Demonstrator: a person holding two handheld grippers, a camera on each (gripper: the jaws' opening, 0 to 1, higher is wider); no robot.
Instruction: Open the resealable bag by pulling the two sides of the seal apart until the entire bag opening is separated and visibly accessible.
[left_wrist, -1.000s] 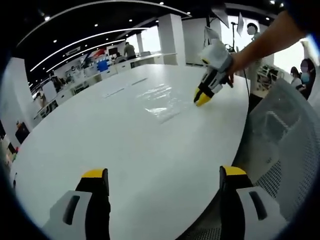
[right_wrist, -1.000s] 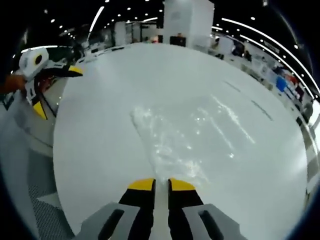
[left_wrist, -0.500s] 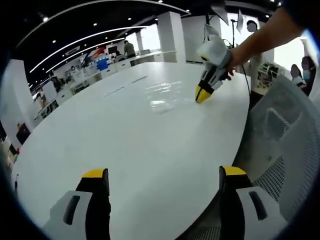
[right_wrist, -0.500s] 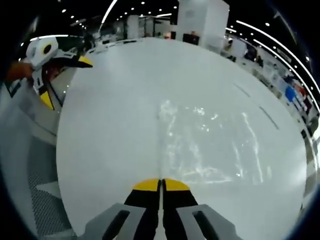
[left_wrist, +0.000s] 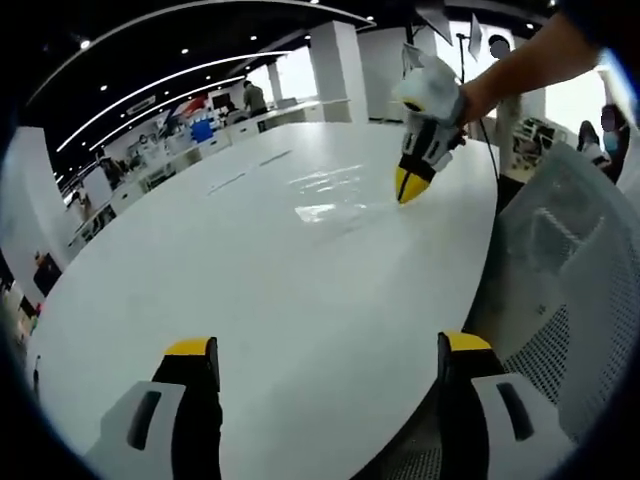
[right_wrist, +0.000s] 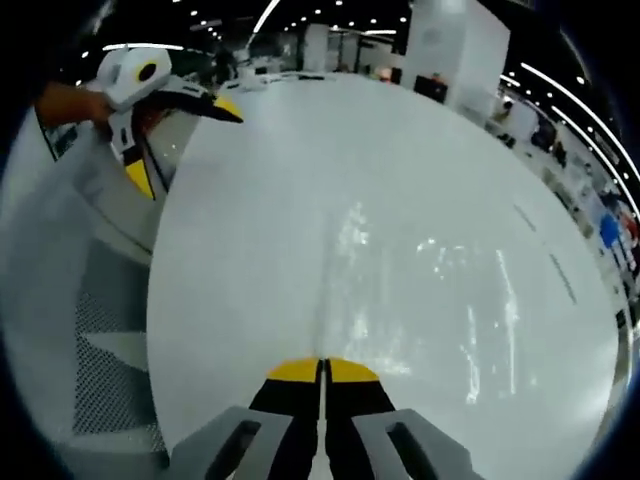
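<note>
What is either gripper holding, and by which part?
The right gripper, jaws shut, pinches the clear resealable bag at its near edge. The left gripper holds nothing.

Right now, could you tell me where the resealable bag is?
The clear resealable bag lies on the white table, one edge pinched in the shut right gripper, far ahead of the open left gripper.
</note>
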